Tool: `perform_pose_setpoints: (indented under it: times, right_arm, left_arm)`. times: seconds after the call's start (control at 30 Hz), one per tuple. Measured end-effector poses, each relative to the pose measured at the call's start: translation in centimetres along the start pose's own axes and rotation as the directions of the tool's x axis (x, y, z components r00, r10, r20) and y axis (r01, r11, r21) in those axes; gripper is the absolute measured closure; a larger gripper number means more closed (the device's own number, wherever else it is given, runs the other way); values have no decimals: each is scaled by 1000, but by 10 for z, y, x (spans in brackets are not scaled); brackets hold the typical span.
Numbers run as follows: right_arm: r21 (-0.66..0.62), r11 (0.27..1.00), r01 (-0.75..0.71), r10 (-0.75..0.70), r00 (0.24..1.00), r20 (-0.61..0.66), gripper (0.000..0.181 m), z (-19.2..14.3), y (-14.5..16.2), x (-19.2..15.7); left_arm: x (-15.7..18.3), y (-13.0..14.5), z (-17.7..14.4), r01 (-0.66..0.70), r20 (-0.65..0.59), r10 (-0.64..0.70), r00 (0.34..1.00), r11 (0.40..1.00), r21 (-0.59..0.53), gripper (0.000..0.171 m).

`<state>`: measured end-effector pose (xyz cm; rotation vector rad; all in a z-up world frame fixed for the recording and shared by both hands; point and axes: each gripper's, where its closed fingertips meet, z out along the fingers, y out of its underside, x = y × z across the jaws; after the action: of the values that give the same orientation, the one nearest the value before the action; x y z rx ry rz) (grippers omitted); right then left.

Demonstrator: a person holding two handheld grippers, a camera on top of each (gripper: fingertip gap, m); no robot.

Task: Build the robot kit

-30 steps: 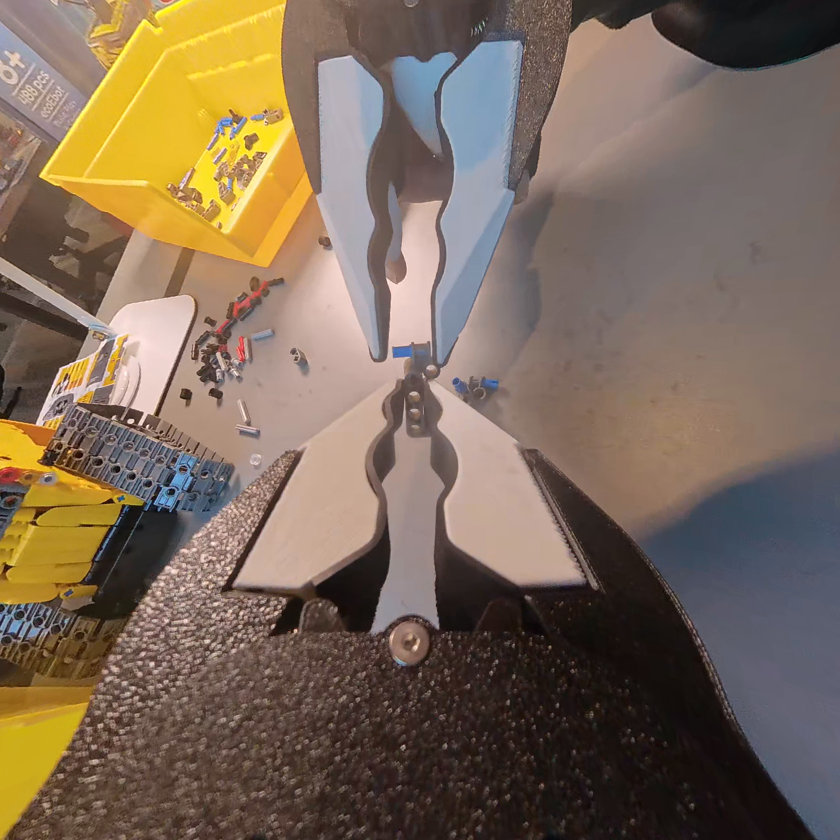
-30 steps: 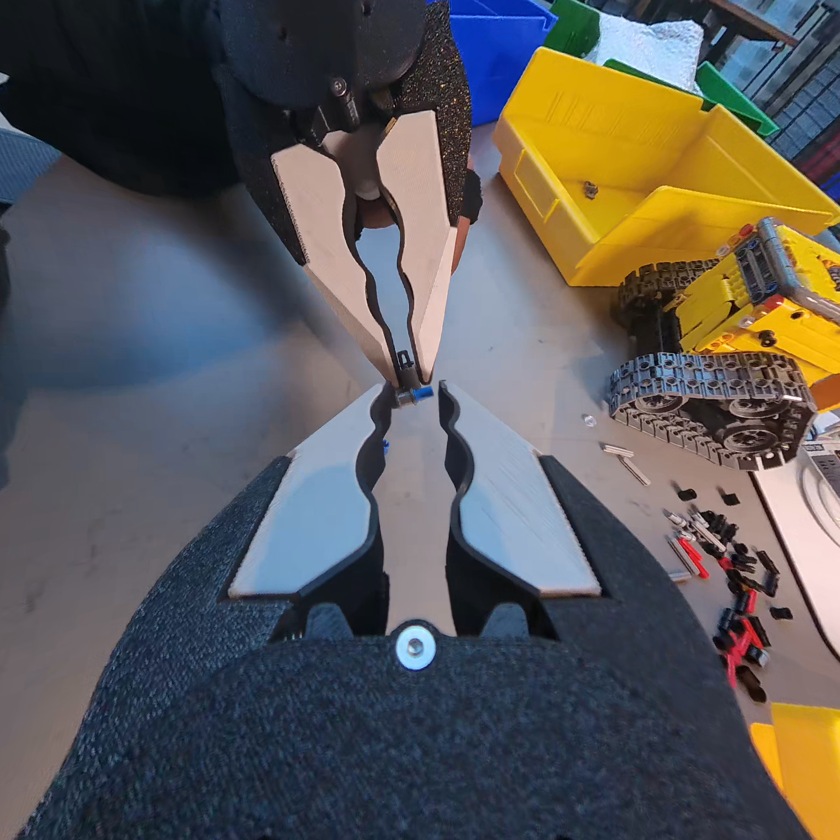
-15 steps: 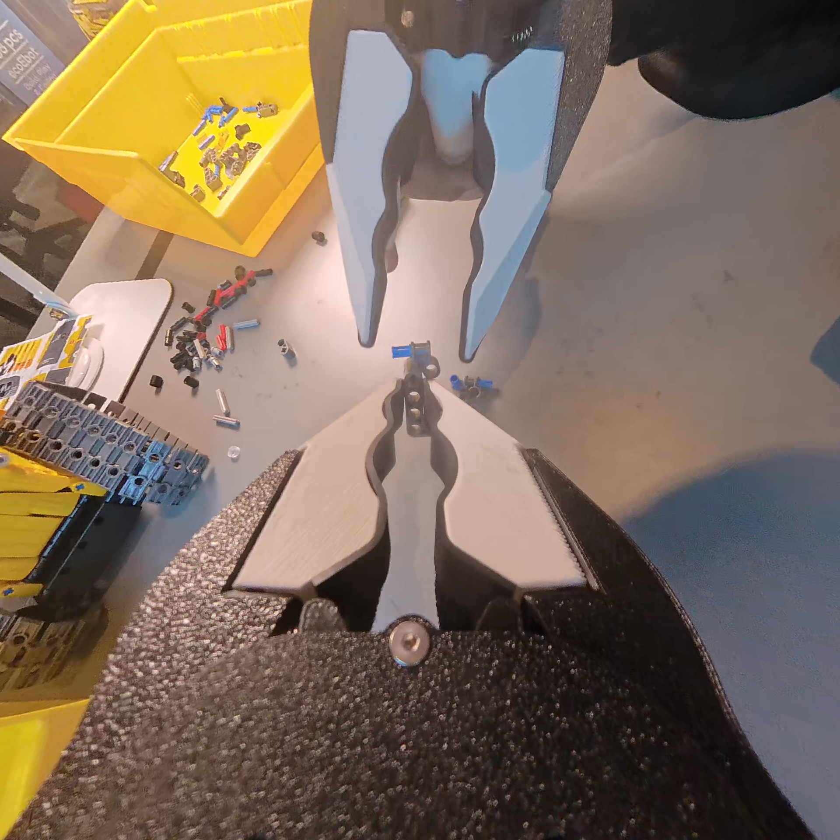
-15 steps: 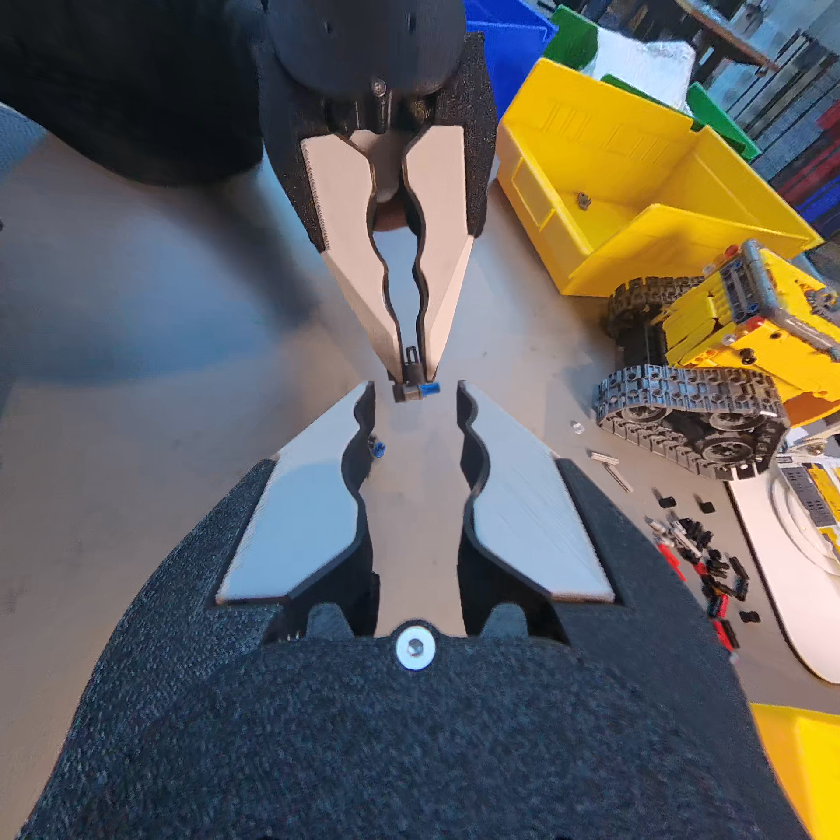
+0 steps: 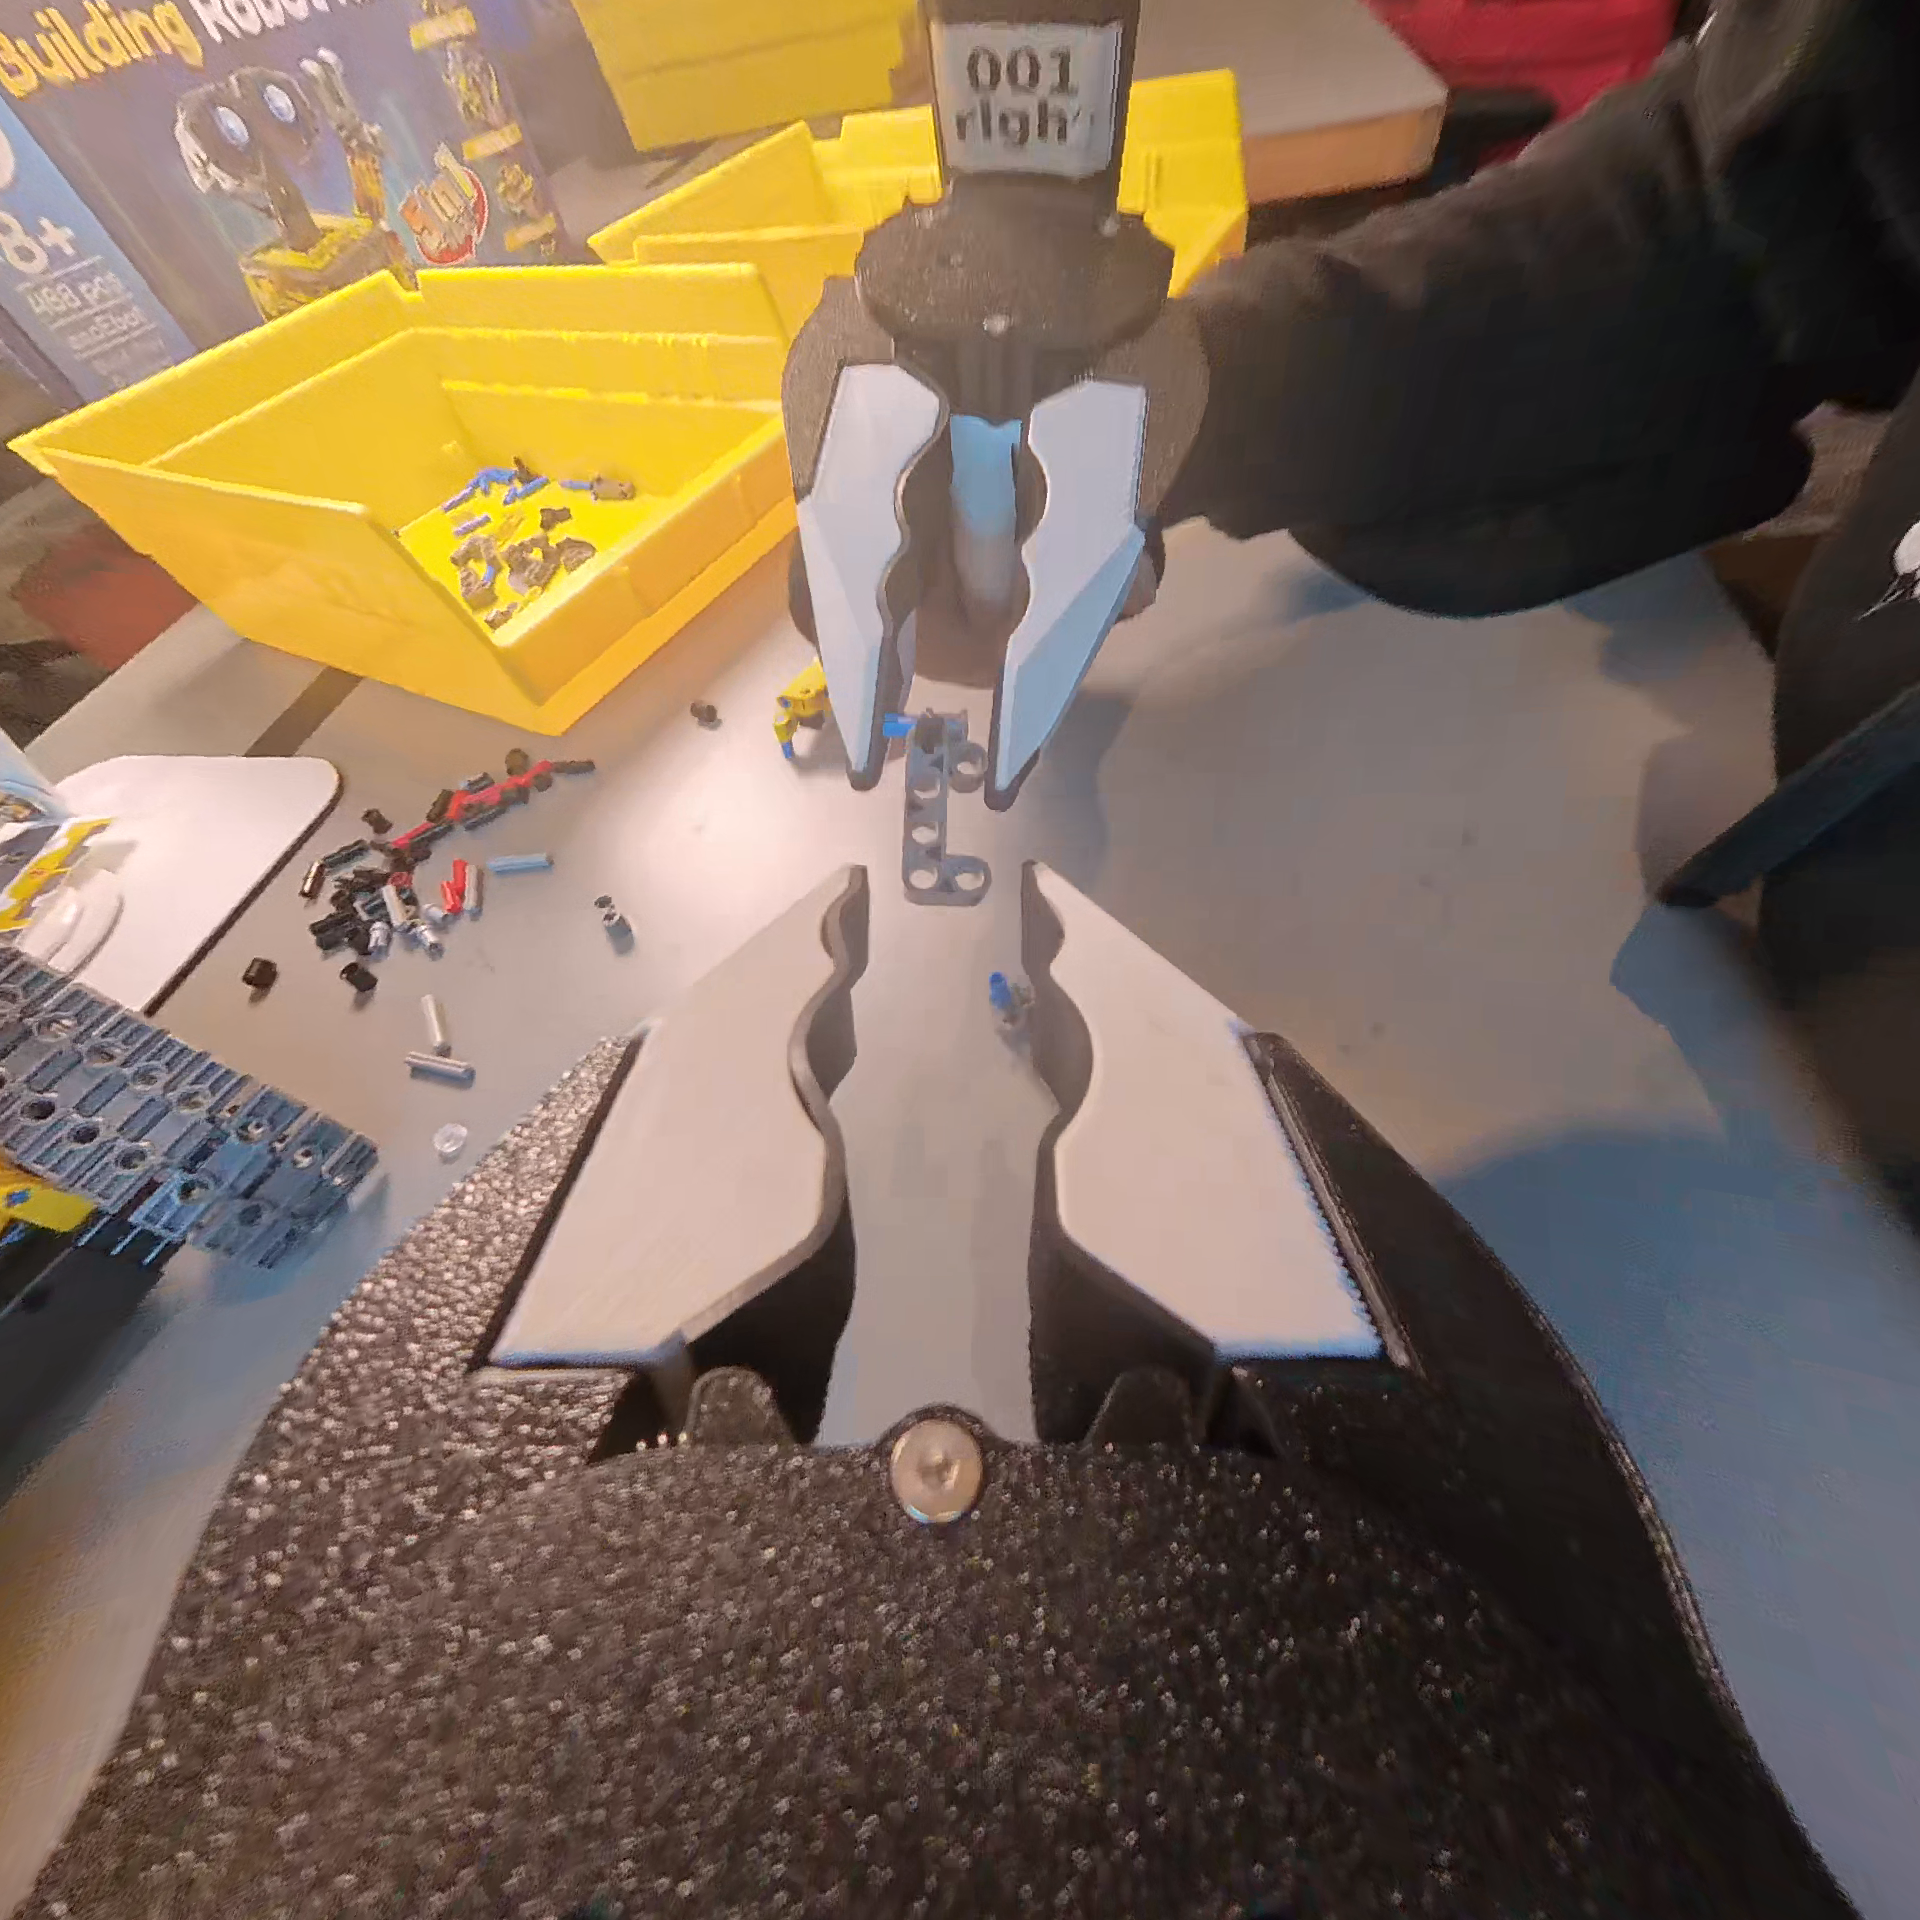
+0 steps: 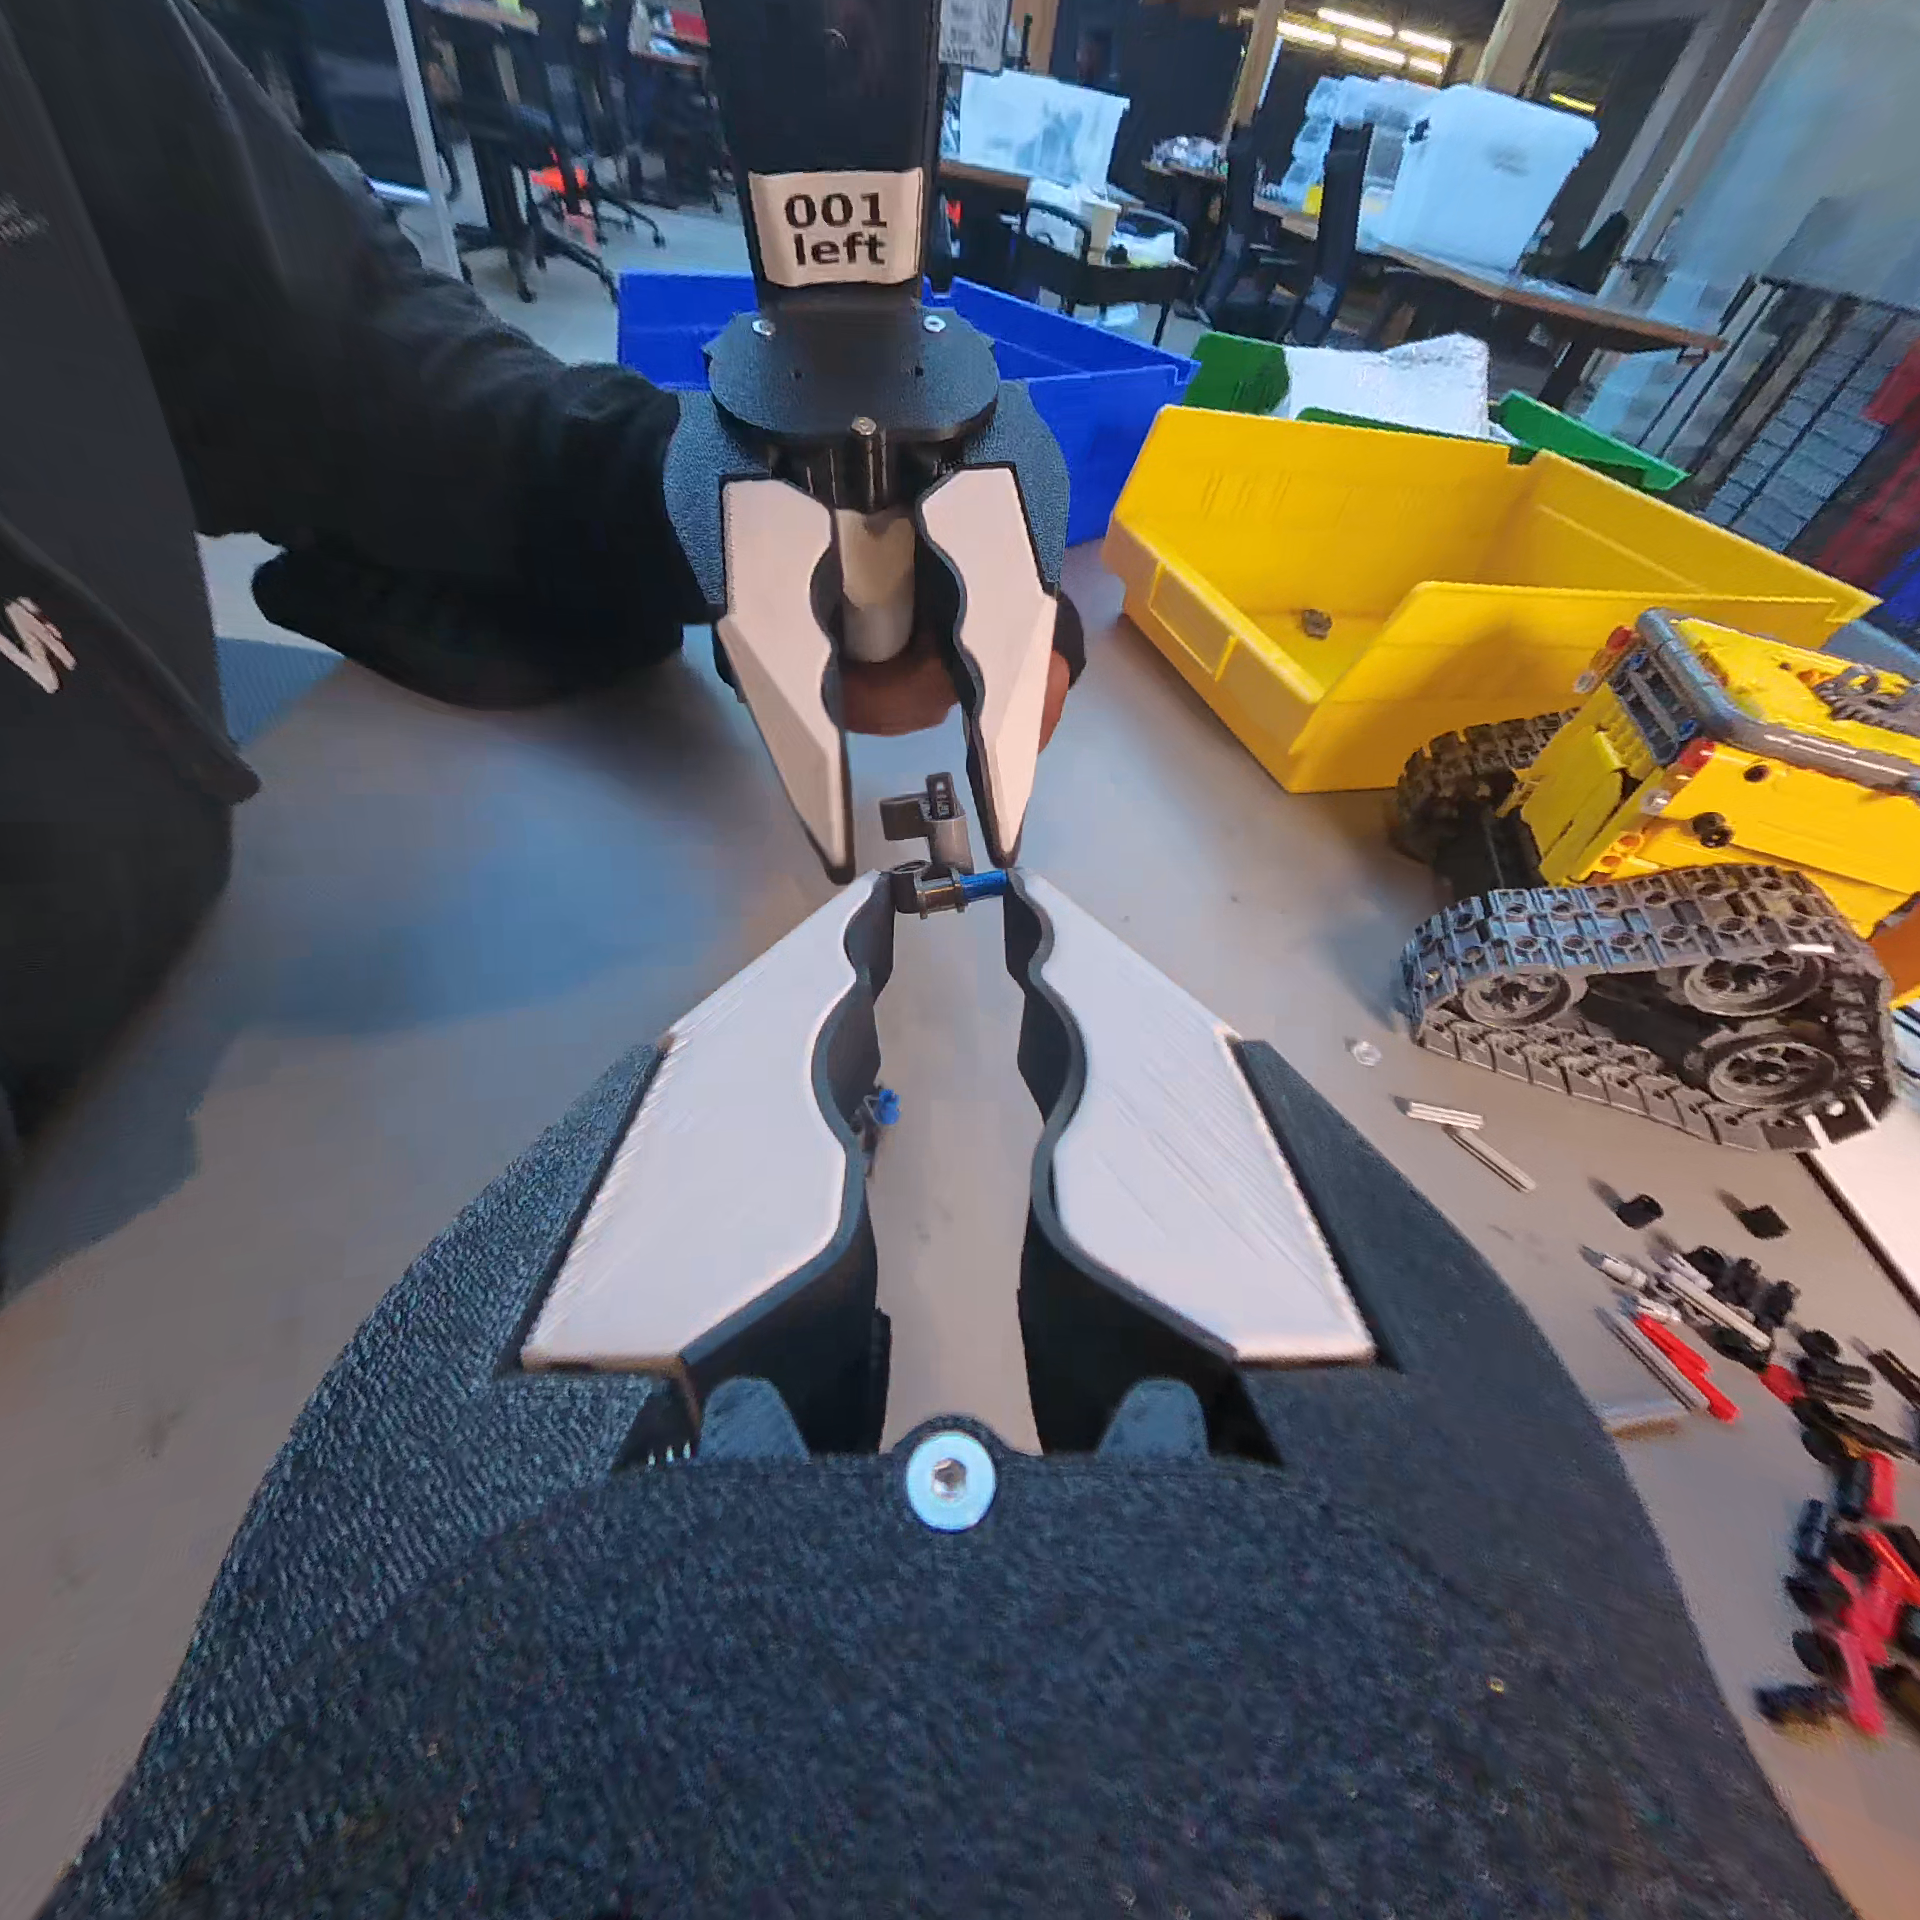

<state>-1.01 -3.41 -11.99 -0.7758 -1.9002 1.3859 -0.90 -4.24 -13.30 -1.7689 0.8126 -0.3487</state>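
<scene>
Left claw (image 5: 943, 883) open, pale ridged fingers apart, nothing held. Grey perforated beam (image 5: 938, 831) just ahead of it, long and flat with round holes. Far end of beam sits between right claw (image 6: 948, 891) tips; a blue pin (image 6: 979, 885) juts sideways there. Right claw looks shut on the beam, contact unclear. Smooth grey bench (image 5: 1351, 831) beneath. Glossy yellow bin (image 5: 312, 499) beyond beam.

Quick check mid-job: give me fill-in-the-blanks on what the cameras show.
1. The left gripper has its jaws ___.
2. The pin on the grey beam, between the right gripper jaws, is ___.
3. The tracked model has a ___ body.
Missing: open; blue; yellow.
</scene>
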Motion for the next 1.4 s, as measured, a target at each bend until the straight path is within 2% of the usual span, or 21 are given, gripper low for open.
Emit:
perform_pose_setpoints:
  times: [0.07, 0.37, 0.57, 0.67, 0.73, 0.8, 0.87, 1.03, 1.1, 1.13, 1.17, 1.23, 1.3, 1.33, 1.4]
  right_arm:
    - [-10, 1000, 1, -1, 1000, 1, 160, 1, 2, -1]
    - [-120, 992, 25, -25, 1000, 1, 162, 5, 19, -2]
    - [-118, 992, 55, -59, 998, -25, 159, 3, 16, 1]
    - [-128, 988, 82, -88, 995, -43, 160, 4, 16, 2]
    - [-133, 983, 130, -140, 988, -70, 156, 3, 14, 5]
    - [-121, 970, 211, -225, 969, -107, 150, 2, 5, 7]
    - [-128, 941, 313, -328, 936, -127, 146, 1, -3, 5]
    - [-168, 886, 431, -457, 873, -169, 157, 1, -7, 5]
    - [-141, 928, 344, -365, 916, -168, 164, 1, -8, 8]
    - [-122, 956, 266, -283, 946, -157, 164, 0, -7, 9]
    - [-105, 983, 152, -164, 979, -125, 164, 0, -5, 9]
    - [-101, 985, -140, 137, 990, -40, 164, 0, 1, 7]
    - [-86, 906, -415, 417, 909, 16, 164, -1, 2, 9]
    - [-76, 837, -542, 546, 837, 40, 165, -2, 3, 11]
    - [-53, 697, -715, 715, 688, 124, 165, -3, 2, 10]
  left_arm:
    - [1, -9, -3, 15, -3, -15, 1000, 999, 52, 156]
    - [0, -5, -3, 18, -10, -18, 1000, 1000, 11, 156]
    - [-4, -1, -2, 38, 1, -38, 999, 999, -5, 156]
    - [-4, -4, -2, 82, -14, -82, 997, 997, 13, 156]
    - [-6, -3, -2, 166, -37, -165, 986, 986, 12, 156]
    - [-7, -7, -4, 342, -110, -336, 935, 939, 40, 156]
    - [-6, -13, -7, 514, -212, -494, 843, 856, 51, 156]
    - [-9, -17, -9, 762, -360, -704, 612, 647, 31, 156]
    - [-10, -18, -9, 809, -392, -739, 548, 587, 26, 156]
    - [-12, -19, -10, 816, -397, -743, 539, 577, 30, 156]
    - [-12, -18, -10, 805, -393, -732, 556, 592, 36, 155]
    - [-13, -15, -10, 734, -334, -681, 652, 678, 51, 148]
    - [-12, -14, -11, 607, -258, -574, 777, 792, 63, 147]
    - [-12, -12, -11, 524, -211, -503, 838, 849, 61, 147]
    - [-11, -7, -9, 346, -104, -341, 934, 938, 38, 147]
